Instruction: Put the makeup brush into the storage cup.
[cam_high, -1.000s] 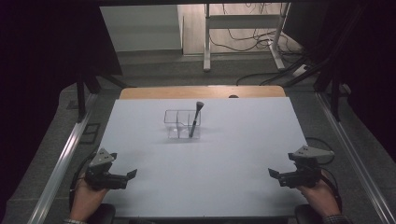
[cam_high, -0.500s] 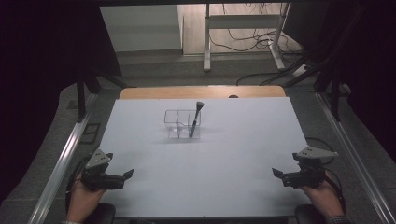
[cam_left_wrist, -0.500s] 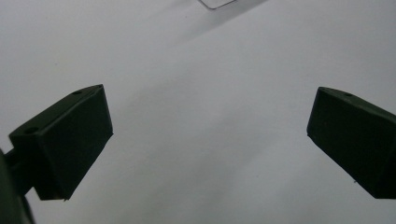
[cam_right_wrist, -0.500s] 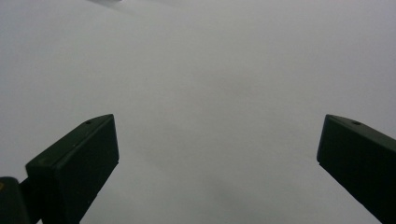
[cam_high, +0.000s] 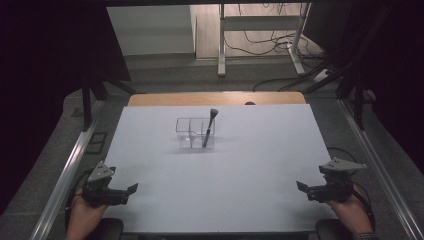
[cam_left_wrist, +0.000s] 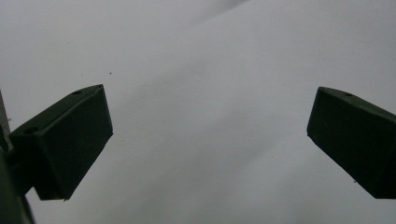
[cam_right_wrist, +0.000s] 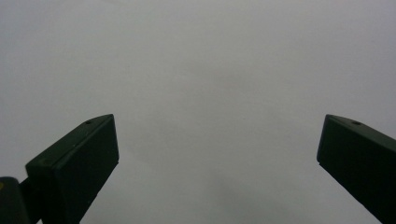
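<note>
A dim room surrounds a table (cam_high: 150, 210) covered in a pale sheet, with a strip of bare wood at its far edge and cables on the floor beyond. At the near left corner the left gripper (cam_high: 131, 189) lies low over the sheet in the person's left hand (cam_high: 82, 217), pointing inward; its own view shows the two black jaws standing wide apart with nothing but plain sheet between them. Toward the middle, nearer the far edge, stands a clear box (cam_high: 194, 133) split into compartments, and a brush (cam_high: 208, 129) leans in its right-hand compartment, head up and tilted to the right. At the near right corner the right gripper (cam_high: 301, 187) rests in the right hand (cam_high: 352, 212), also pointing inward, and its view likewise shows jaws spread wide and empty. Both grippers are well apart from the box and brush, so I judge this as a resting pose with the brush already sitting in the box, either the close of that work or the wait before a reach. If a reach comes next, it calls for one gripper to travel forward and inward, line its open jaws across the brush handle above the box rim, and close without tipping the light box
</note>
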